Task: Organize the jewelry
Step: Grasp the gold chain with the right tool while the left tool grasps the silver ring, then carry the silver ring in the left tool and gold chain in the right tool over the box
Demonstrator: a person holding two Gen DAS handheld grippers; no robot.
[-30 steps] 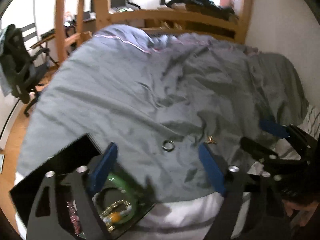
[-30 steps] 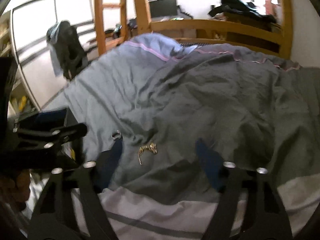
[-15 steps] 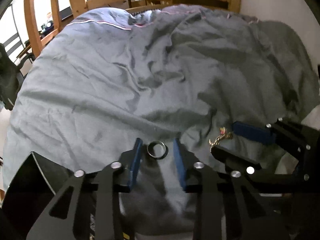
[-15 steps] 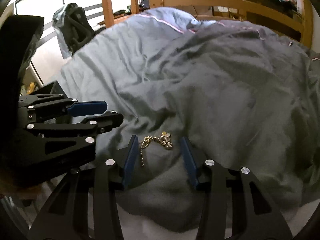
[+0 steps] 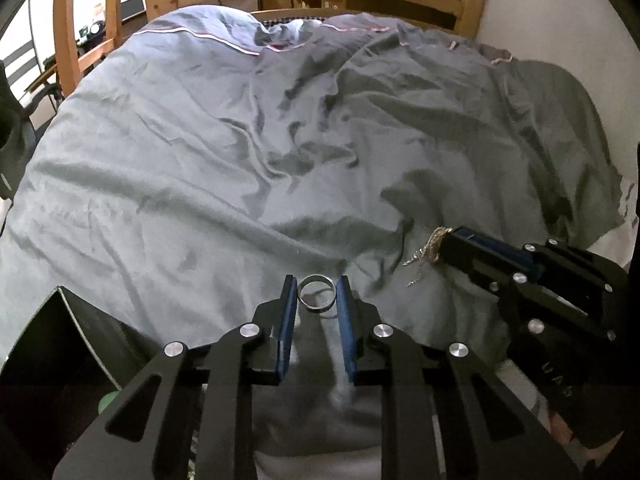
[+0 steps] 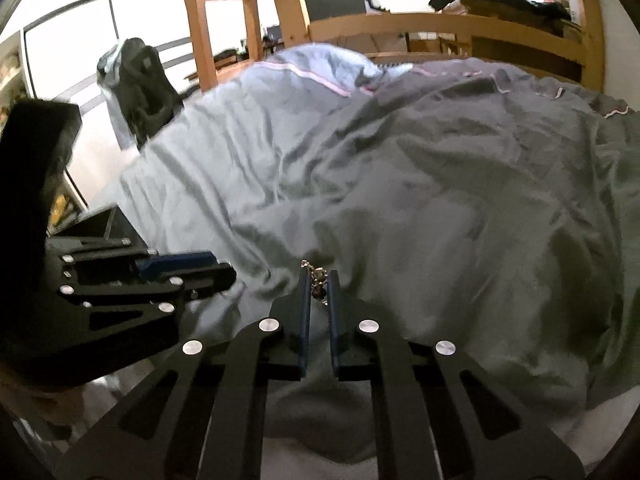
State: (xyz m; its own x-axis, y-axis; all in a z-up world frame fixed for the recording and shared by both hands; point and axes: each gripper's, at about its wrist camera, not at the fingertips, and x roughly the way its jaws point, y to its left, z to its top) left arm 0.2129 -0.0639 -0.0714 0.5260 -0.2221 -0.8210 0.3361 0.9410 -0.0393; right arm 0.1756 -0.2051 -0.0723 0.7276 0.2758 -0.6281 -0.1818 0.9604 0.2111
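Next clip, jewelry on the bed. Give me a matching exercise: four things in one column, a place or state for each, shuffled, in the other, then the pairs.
Things
1. silver ring
2. gold chain
3. black box
4. grey duvet

Places or states
A. pinched by the right gripper
B. spread over the bed
C. held between the left gripper fingers
D. at the left gripper's left side

Pairs: 1-C, 2-A, 3-D, 4-B

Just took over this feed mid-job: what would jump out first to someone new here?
The left gripper, low in its view, is closed on a silver metal ring standing on edge on the rumpled grey duvet. To its right, the right gripper pinches a tangled gold chain, its loose end trailing on the fabric. Both jaws have just been closing.
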